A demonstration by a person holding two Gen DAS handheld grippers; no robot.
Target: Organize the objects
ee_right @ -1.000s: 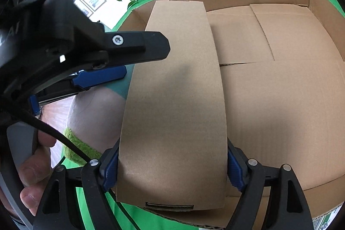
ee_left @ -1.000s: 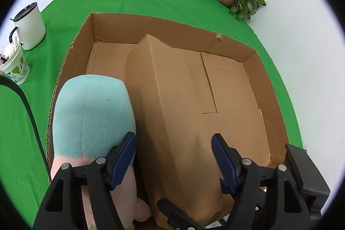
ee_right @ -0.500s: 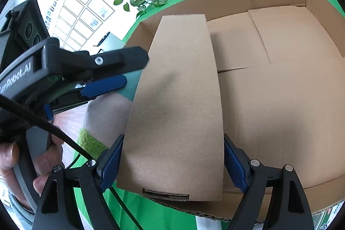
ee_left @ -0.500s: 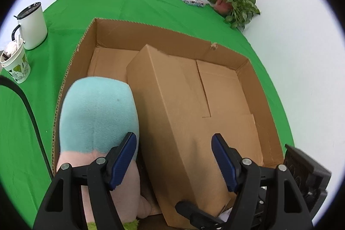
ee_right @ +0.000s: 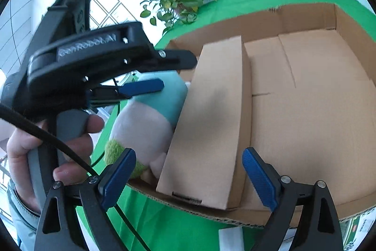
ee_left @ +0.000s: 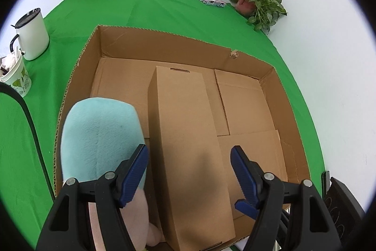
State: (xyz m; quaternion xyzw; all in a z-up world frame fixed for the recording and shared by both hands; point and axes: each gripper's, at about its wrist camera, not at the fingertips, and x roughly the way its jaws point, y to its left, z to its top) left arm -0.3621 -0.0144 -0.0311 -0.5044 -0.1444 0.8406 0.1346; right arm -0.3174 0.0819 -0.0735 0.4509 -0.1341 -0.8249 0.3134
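The long carton [ee_right: 211,124] lies flat inside the big open box [ee_left: 164,44], beside the plush toy [ee_left: 98,138], to save space. The right gripper [ee_right: 188,171] is opening, clear of it; the left gripper [ee_left: 189,171] hovers spread, empty.

Both wrist views over carton [ee_left: 178,48]

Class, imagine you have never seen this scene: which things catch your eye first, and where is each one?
The large open cardboard box on the green tablecloth dominates. Inside it a long closed carton lies lengthwise, with a turquoise and pink plush toy squeezed between it and the box's left wall. The right gripper has its jaws opening, clear of the carton's near end.
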